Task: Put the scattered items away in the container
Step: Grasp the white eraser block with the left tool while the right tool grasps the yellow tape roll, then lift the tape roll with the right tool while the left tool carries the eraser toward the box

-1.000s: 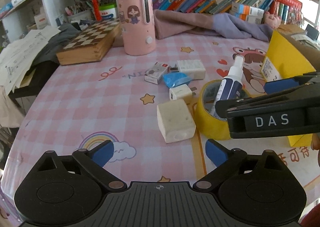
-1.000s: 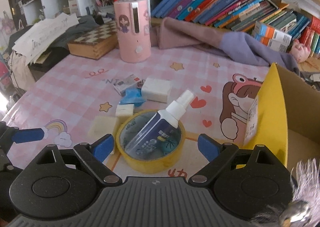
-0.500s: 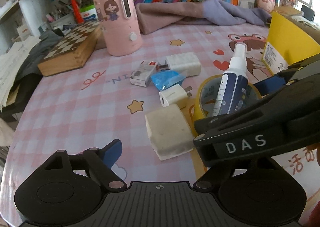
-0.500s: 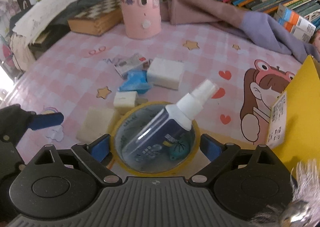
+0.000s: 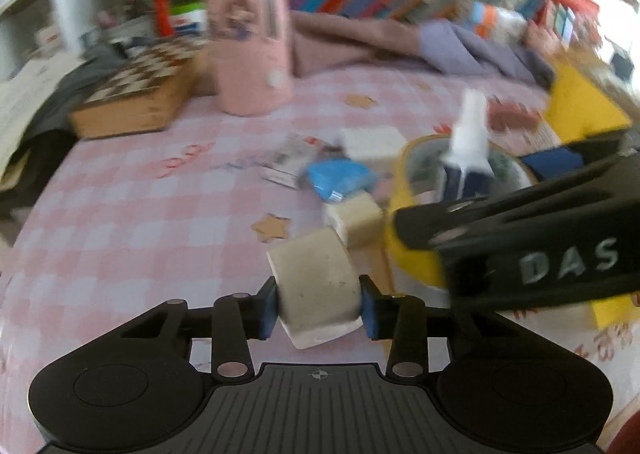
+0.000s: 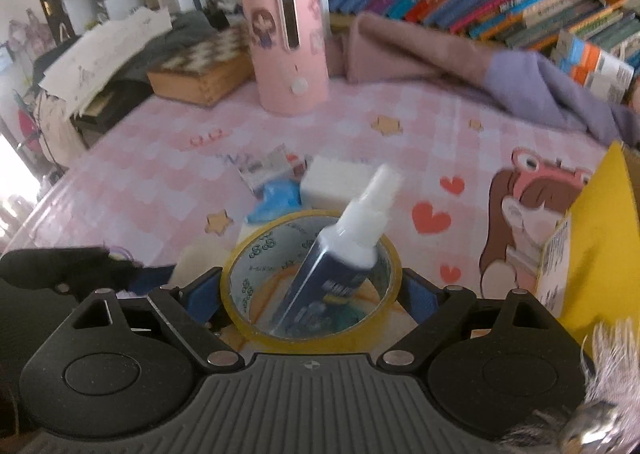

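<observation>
Left tool (image 5: 318, 308) just closed on scuffed cream block (image 5: 316, 286), beside yellow tape roll (image 6: 312, 286). Right tool (image 6: 312, 294) wide, straddling that roll; spray bottle (image 6: 340, 262) leaning inside.

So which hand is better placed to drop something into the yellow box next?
Probably the left. Its gripper has just been closing and its jaws now pinch the cream block. The right gripper only straddles the tape roll, though it is nearer the yellow box.

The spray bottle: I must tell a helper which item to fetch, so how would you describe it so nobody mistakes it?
On the pink checked tablecloth, beside the yellow cardboard box, lies a yellow tape roll. The spray bottle leans inside that ring, dark blue with a white nozzle pointing up. It is the only bottle among the pale blocks and small packets nearby.
</observation>
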